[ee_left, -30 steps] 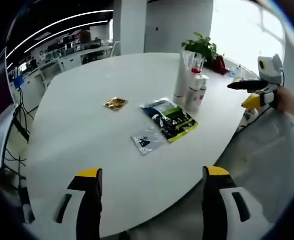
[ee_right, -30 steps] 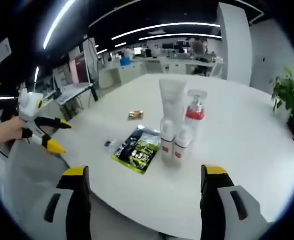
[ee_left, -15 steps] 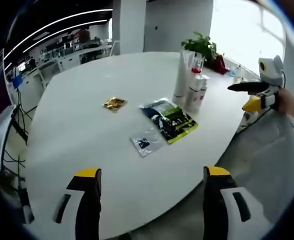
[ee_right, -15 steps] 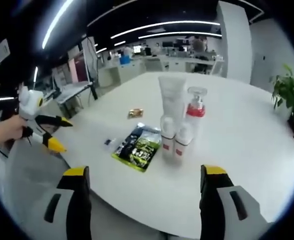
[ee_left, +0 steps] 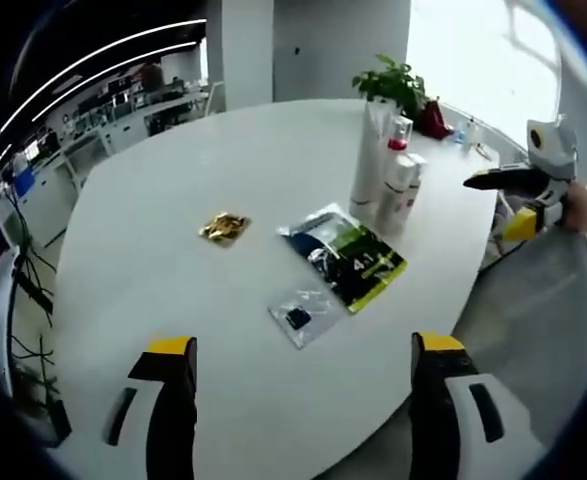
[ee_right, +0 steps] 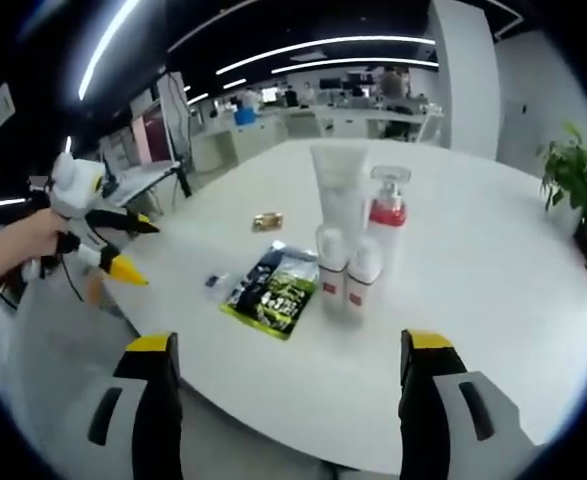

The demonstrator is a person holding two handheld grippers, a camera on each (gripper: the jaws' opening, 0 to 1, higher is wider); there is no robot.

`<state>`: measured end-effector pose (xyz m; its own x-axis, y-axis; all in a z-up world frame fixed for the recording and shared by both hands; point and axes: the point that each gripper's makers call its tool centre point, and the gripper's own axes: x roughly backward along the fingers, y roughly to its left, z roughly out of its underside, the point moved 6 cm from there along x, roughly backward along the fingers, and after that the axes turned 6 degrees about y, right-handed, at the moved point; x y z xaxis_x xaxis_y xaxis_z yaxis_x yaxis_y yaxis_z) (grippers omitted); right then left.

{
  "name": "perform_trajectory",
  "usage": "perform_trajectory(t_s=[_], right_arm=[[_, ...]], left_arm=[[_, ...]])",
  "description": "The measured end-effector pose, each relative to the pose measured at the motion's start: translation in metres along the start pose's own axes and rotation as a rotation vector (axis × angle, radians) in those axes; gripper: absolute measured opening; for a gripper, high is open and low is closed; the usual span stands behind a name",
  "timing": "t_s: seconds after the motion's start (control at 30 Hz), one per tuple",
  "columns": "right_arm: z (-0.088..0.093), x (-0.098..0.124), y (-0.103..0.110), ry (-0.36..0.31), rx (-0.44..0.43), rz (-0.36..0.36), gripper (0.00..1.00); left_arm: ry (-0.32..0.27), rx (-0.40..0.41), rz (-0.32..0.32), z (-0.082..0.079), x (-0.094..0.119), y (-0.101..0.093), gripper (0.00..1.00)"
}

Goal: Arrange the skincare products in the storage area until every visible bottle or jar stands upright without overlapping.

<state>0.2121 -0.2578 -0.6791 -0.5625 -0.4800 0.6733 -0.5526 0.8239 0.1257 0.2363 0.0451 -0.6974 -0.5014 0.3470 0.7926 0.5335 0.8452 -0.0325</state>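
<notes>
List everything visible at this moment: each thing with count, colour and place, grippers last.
table: 1, white, round-edged, holds everything below
tube: 1, white, upright on its cap, back of the cluster
pump bottle: 1, white with red collar, upright beside the tube
small bottles: 2, white with red bands, upright in front of the tube
green packet: 1, green and black, flat, beside the bottles
clear sachet: 1, clear with dark contents, flat, near the table edge
gold wrapper: 1, gold, flat, farther in
plant: 1, green, far table edge
left gripper: black and yellow, jaws open, empty
right gripper: same colours, jaws open, empty
</notes>
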Motion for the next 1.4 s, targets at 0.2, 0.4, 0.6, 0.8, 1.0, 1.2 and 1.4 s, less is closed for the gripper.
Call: perform_trajectory(t_s=[0.2, 0.4, 0.6, 0.8, 1.0, 1.2, 1.4], right_arm=[[0.001, -0.001, -0.003, 0.004, -0.019, 0.007, 0.91], [0.003, 0.0, -0.006, 0.014, -0.037, 0.017, 0.91], [0.005, -0.002, -0.006, 0.03, -0.038, 0.015, 0.9], [0.007, -0.003, -0.007, 0.041, -0.053, 0.015, 0.91], [0.009, -0.004, -0.008, 0.052, -0.066, 0.014, 0.9], [0.011, -0.005, -0.008, 0.073, -0.067, 0.007, 0.9], [0.013, -0.006, -0.009, 0.079, -0.08, 0.012, 0.9]], left_arm=[[0.031, -0.037, 0.027, -0.011, -0.012, 0.004, 0.9], [0.053, -0.066, 0.035, -0.026, -0.023, 0.015, 0.91], [0.061, -0.098, 0.045, -0.044, -0.036, 0.025, 0.9], [0.074, -0.114, 0.051, -0.059, -0.05, 0.037, 0.89], [0.091, -0.131, 0.048, -0.07, -0.063, 0.052, 0.89], [0.111, -0.147, 0.046, -0.076, -0.075, 0.06, 0.88], [0.134, -0.175, 0.043, -0.081, -0.088, 0.072, 0.87]])
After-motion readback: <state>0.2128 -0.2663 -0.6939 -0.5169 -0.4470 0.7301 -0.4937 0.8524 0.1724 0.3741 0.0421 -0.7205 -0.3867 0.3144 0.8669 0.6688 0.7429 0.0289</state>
